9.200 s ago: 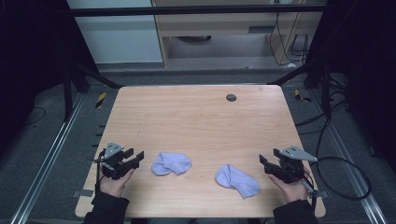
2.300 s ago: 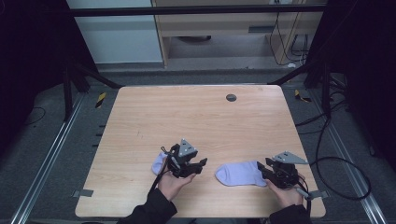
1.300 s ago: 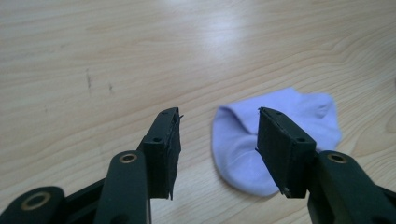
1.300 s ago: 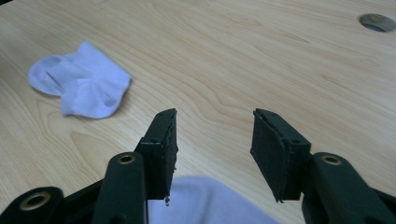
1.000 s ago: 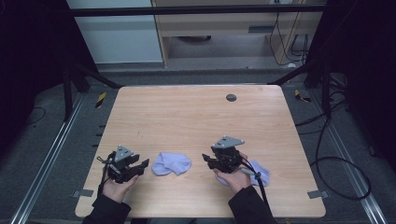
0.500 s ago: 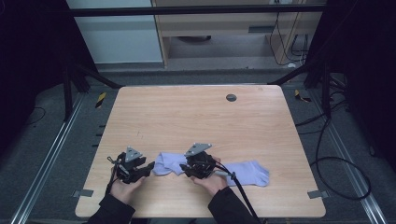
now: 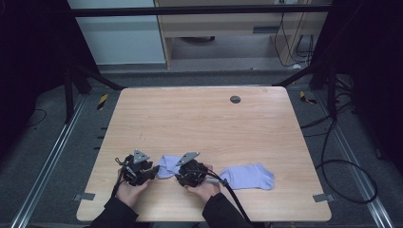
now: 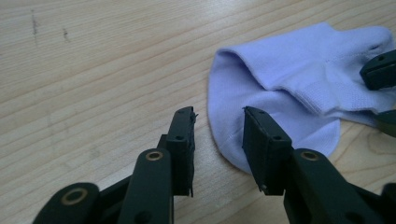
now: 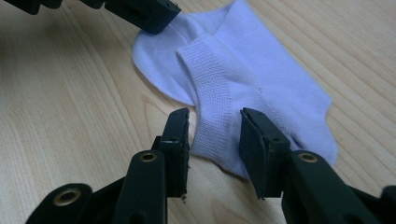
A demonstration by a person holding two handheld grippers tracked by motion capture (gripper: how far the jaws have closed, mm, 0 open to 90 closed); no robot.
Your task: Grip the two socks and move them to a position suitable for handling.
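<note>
On the pale wood-grain surface (image 7: 199,123), near its front edge, the left gripper (image 7: 153,172) sits at the left end of a crumpled lilac sock (image 7: 167,165). In the left gripper view its two black, flat-faced jaws have just been closing and now stand partly apart, with the rounded, smooth-knit edge of the sock (image 8: 280,107) lying at the gap between them; the pads do not press on the cloth. The fabric is soft and fine-ribbed, folded over itself so that a thicker band crosses the thinner layer beneath.

Just to the right, the right gripper (image 7: 183,175) meets the same sock from its other end. Its jaws too have just been closing and stand half apart, straddling the ribbed cuff (image 9: 210,88), a coarser knit strip that runs over the flat body of the sock; no squeeze shows in the cloth. The tip of the left gripper shows at the top of that view, over the sock's far edge.

Farther right lies a second lilac sock (image 7: 249,176), spread flat and long, apart from the first, with the right gripper's black cable (image 7: 234,197) trailing across its near end.
</note>
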